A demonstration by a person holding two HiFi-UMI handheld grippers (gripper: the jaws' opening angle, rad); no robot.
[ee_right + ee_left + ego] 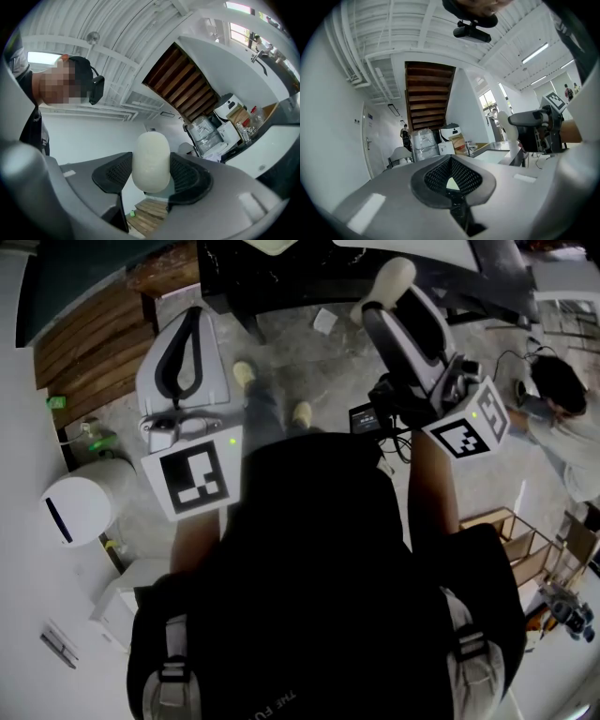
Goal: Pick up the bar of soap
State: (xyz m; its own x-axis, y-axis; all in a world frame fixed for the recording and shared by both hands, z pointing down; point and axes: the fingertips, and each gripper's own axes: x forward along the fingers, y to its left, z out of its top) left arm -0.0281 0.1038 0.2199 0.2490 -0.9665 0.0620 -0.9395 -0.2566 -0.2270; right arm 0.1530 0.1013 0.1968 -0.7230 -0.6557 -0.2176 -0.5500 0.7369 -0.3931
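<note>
Holding the hard, likely slippery bar of soap (150, 157) mid-body, right gripper (151, 177) jaws clamped; left gripper (451, 182) jaws closed, empty.

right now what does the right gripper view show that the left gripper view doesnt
Only the right gripper view: the right gripper clamped on the bar of soap, seen head-on, and light wooden planks below its jaws.
Only the left gripper view: the left gripper shut with nothing in it, and a distant person near a door.
Both: the soap (the left gripper view catches it side-on, off to its right), the wooden stair underside and the plastic-wrapped stack.
</note>
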